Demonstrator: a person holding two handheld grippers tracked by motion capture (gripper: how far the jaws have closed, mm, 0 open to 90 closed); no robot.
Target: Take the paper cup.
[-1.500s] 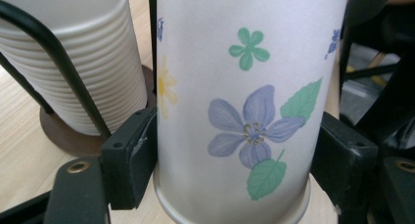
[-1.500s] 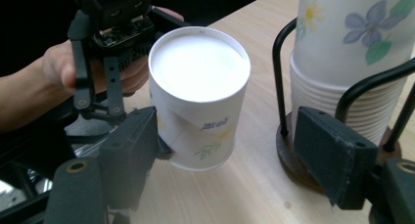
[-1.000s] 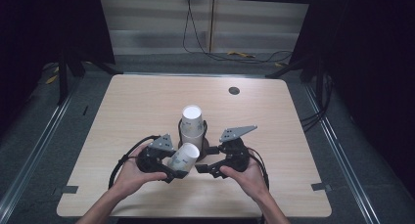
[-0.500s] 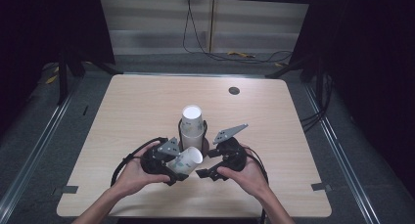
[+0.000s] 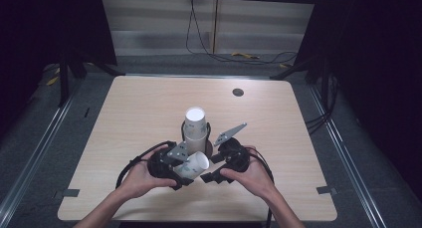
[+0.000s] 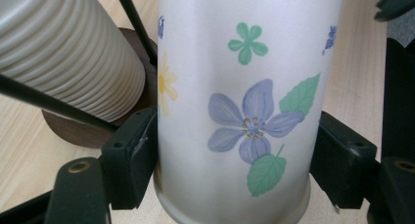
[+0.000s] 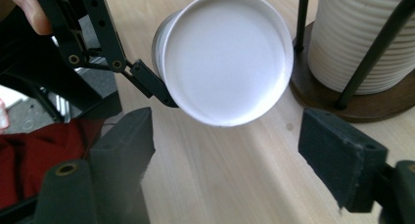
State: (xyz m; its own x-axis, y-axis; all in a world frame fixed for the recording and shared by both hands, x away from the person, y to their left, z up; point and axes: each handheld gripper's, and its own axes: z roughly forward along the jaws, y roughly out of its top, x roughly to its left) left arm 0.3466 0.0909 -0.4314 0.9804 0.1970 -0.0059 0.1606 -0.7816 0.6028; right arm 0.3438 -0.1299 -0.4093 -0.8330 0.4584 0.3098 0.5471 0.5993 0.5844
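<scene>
A flower-printed white paper cup (image 5: pixel 193 164) (image 6: pixel 240 111) is tipped on its side, clamped between the jaws of my left gripper (image 5: pixel 185 169) (image 6: pixel 235 158). Its white base (image 7: pixel 226 55) faces my right gripper (image 5: pixel 205 176) (image 7: pixel 226 155), which is open just in front of it with nothing between its jaws. Just behind the held cup, a stack of ribbed white cups (image 5: pixel 195 122) (image 6: pixel 63 57) (image 7: pixel 359 38) stands upside down in a wire holder on a round dark wooden base (image 7: pixel 342 104) (image 6: pixel 73 133).
The light wooden table (image 5: pixel 134 108) has a dark round grommet (image 5: pixel 238 92) at the back right. Cables (image 5: pixel 130 164) trail from both grippers near the front edge. Dark floor and metal rails (image 5: pixel 35 153) surround the table.
The left gripper has tipped the flowered cup from nearly upright to lying on its side and drawn it toward the front edge. The right gripper has moved in close to the cup's base.
</scene>
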